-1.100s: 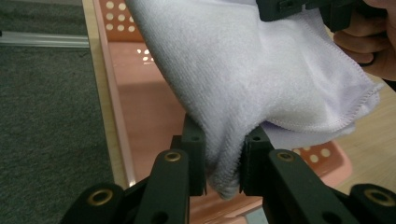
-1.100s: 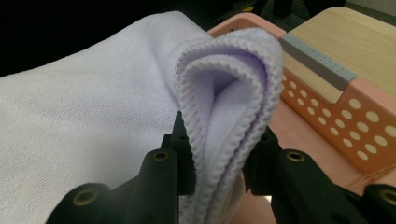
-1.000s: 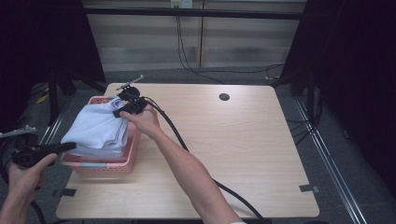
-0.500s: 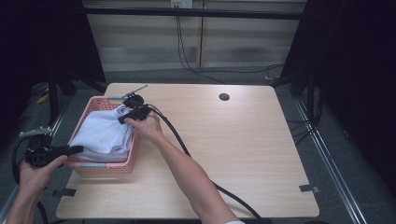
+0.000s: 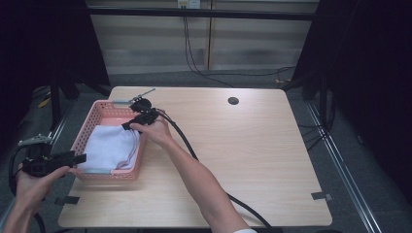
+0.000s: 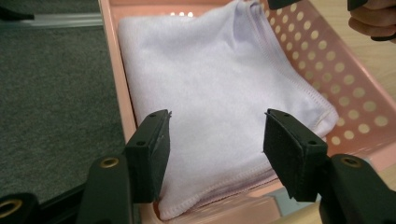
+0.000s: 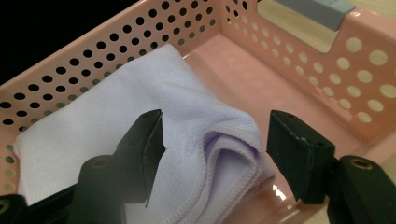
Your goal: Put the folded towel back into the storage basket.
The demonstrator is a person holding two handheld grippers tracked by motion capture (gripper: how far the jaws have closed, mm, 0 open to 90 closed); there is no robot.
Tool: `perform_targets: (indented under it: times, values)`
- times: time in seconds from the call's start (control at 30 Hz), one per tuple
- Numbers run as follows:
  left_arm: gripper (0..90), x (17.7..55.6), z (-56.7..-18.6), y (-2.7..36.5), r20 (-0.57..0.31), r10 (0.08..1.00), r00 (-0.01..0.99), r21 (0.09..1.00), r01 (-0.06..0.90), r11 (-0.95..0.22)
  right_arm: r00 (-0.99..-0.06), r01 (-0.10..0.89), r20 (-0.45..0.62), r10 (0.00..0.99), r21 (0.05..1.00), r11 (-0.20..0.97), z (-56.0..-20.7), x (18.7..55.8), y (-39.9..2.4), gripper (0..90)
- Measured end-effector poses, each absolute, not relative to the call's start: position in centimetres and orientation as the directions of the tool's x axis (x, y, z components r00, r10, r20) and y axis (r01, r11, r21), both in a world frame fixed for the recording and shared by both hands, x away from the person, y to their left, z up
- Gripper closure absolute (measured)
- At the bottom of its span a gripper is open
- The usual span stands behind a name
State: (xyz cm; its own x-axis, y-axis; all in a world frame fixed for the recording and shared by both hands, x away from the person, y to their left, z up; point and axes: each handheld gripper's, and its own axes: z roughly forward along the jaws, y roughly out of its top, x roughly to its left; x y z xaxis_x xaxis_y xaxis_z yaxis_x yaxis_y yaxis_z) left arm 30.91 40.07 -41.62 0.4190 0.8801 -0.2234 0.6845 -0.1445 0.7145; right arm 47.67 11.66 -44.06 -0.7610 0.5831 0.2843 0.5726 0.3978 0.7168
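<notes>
Black hand-held gripper (image 5: 130,125), brass screws, thick black trailing cable (image 5: 184,145), bare forearms

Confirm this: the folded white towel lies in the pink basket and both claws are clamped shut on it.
Not quite. The towel does lie in the basket, but both claws are open: the left claw and right claw have just been opening, pads clear of the cloth, as both gripper views show.

The folded cloth (image 5: 109,148) lies in the basket (image 5: 104,110) at the table's (image 5: 252,160) left edge.
</notes>
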Motion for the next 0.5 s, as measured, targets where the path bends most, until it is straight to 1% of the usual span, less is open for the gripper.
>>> perform_targets:
  times: [0.23,0.33,0.4,0.5]
  values:
    - [39.9,30.8,-40.7,37.5,-0.236,0.874,0.425,0.755,0.647,-0.111,-0.799,0.515,0.265,0.539,0.765,0.387,-42.1,47.2,9.0,37.2]
    - [40.0,30.4,-40.2,35.6,-0.205,0.865,0.457,0.773,0.618,-0.143,-0.807,0.500,0.262,0.529,0.779,0.377,-41.4,46.7,7.2,37.4]
    - [43.0,29.8,-39.7,34.4,-0.175,0.857,0.484,0.787,0.592,-0.174,-0.807,0.494,0.256,0.531,0.786,0.372,-41.0,46.3,5.9,37.2]
    - [41.9,29.1,-39.3,32.7,-0.167,0.843,0.511,0.795,0.575,-0.191,-0.808,0.482,0.247,0.535,0.799,0.359,-40.5,45.8,3.9,36.8]
